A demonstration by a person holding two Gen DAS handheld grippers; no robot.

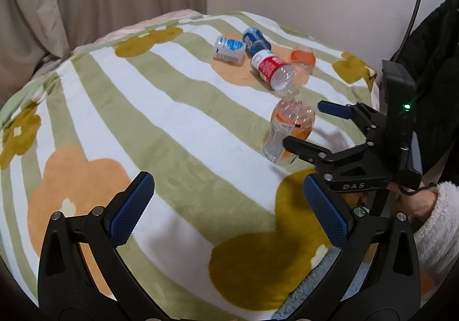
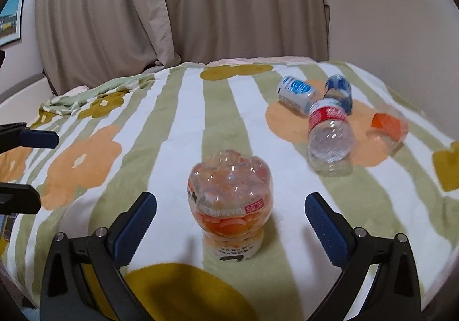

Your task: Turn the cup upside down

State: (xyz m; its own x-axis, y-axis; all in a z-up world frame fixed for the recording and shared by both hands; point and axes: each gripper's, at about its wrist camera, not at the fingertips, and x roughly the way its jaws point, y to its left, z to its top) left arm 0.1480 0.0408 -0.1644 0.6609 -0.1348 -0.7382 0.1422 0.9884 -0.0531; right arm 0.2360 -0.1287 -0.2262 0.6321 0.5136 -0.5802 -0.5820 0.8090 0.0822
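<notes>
A clear bottle-shaped cup [image 2: 229, 206] with an orange and white label stands on the blanket with its lobed base upward. My right gripper [image 2: 231, 200] is open, one finger on each side of the cup and neither touching it. In the left wrist view the same cup [image 1: 289, 131] shows at the right, a little blurred, between the fingers of the right gripper [image 1: 302, 124]. My left gripper [image 1: 229, 206] is open over bare blanket with nothing between its fingers. Its fingers also poke in at the left edge of the right wrist view, where the left gripper [image 2: 46, 168] is well apart from the cup.
On the floral striped blanket [image 2: 160, 154], at the far right, lie a white and blue can [image 2: 297, 94], a dark blue can [image 2: 340, 88], a red-labelled clear bottle [image 2: 330, 131] and an orange-labelled clear cup [image 2: 387, 128]. Curtains and a wall stand behind. A fuzzy sleeve [image 1: 436, 223] is at the right.
</notes>
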